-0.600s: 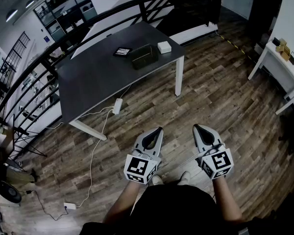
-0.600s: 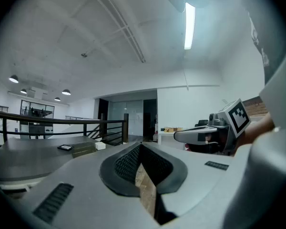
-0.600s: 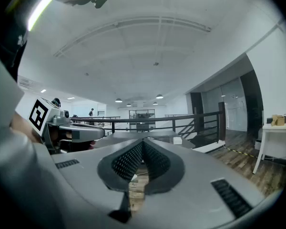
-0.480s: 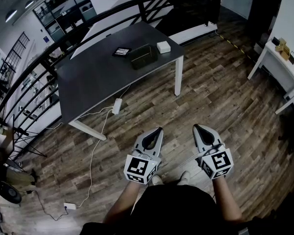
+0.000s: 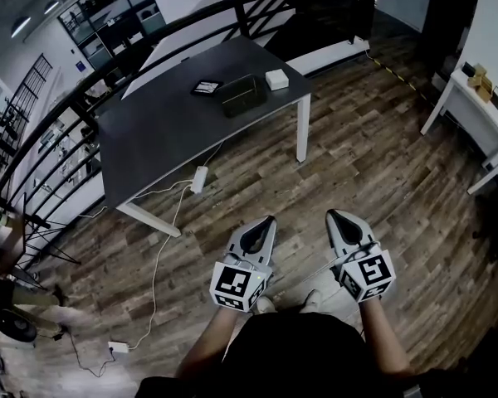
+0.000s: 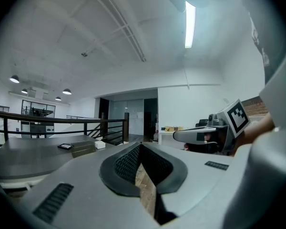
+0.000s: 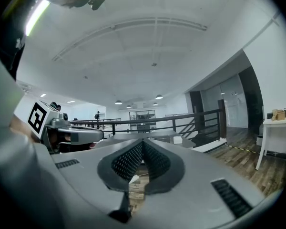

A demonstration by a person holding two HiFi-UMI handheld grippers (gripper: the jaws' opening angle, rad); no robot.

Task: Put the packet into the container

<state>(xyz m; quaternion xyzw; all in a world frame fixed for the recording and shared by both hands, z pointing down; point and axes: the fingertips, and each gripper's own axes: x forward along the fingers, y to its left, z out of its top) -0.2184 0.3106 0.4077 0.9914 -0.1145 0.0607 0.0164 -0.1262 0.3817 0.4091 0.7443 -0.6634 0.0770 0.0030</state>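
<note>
Both shut and empty: left gripper [image 5: 270, 220] and right gripper [image 5: 333, 215], well back from the table [image 5: 166, 131].
You hold them side by side over the floor [image 5: 382, 156], each pair of jaws pressed together at the tips with nothing between. The table stands well ahead of them, off to the left of your left gripper. On it the packet [image 5: 207, 87] lies flat just beside the container [image 5: 245, 95], on the side farther from your right gripper, not inside it. A white box [image 5: 277, 79] rests near the container's other side.
</note>
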